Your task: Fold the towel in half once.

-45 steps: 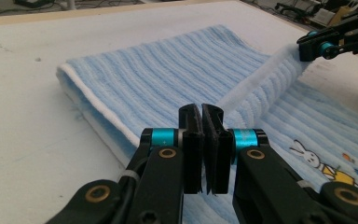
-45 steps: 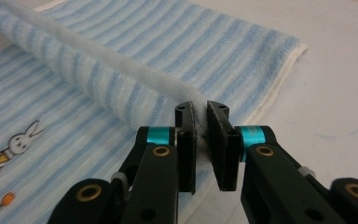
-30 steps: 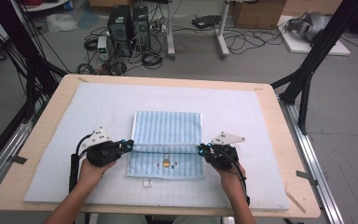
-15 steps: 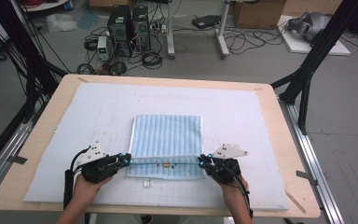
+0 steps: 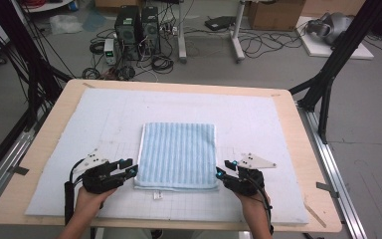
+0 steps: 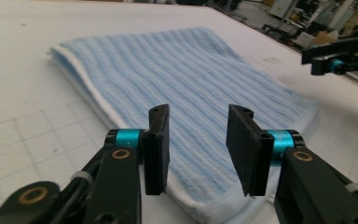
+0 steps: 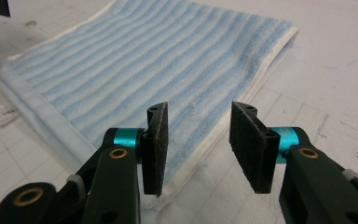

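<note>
While both hands lie low, left gripper (image 5: 129, 172) and right gripper (image 5: 222, 172), jaws just parted, seemingly flank the towel (image 5: 179, 154).

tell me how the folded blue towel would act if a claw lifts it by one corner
The towel is soft ribbed cloth, so it would probably droop. Its stacked layers, visible along the near edge, would likely slide apart and unfold. It lies flat on the white mat, so rolling or tipping seems unlikely.
</note>
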`<state>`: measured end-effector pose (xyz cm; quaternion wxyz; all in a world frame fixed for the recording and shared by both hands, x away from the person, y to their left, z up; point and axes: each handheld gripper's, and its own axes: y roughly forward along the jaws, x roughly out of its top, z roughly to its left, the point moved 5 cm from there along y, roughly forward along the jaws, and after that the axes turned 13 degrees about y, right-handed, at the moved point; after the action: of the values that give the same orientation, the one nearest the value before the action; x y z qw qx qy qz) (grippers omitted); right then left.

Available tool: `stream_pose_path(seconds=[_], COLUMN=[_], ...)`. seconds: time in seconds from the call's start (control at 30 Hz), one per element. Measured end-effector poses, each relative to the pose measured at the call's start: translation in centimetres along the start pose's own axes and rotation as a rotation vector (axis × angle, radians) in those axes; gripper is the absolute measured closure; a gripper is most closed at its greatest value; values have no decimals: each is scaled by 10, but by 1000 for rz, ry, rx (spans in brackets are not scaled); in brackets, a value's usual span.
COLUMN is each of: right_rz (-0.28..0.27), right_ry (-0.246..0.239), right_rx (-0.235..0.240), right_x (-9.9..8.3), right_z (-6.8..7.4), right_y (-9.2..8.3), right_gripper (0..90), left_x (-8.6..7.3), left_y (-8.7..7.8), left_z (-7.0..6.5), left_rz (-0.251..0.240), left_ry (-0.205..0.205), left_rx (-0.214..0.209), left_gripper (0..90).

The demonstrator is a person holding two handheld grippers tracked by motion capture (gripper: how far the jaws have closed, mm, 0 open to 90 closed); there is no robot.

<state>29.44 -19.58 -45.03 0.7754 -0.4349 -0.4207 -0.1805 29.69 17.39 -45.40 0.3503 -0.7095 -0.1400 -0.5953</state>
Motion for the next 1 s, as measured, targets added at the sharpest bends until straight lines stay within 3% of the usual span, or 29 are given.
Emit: stream_pose_path(seconds=[0.13,0.23,0.33,0.43,0.53,0.63,0.7,1.0], right_rz=[47,97,132,180,196,195,194,143], right_ry=[-34,-62,-68,-77,-79,-107,-107,-87], right_rx=[3,27,45,37,40,36,34,59], right_x=[-4,-8,-13,-19,-21,-21,-21,-10], right_z=[5,13,15,16,17,19,20,19], right_y=[11,18,24,30,31,32,31,14], right_gripper=[592,626,657,706,795,860,877,896], left_x=[-5,-13,-18,-18,-19,-18,-18,-2], left_y=[5,11,15,16,19,21,21,8], left_z=[3,2,1,-2,-6,-10,-12,-17], left_rz=[76,140,180,190,220,240,237,133], left_ry=[-1,4,-19,-17,16,66,76,7], left_rx=[46,46,31,16,17,21,19,-53], left_gripper=[578,580,585,596,670,878,886,891])
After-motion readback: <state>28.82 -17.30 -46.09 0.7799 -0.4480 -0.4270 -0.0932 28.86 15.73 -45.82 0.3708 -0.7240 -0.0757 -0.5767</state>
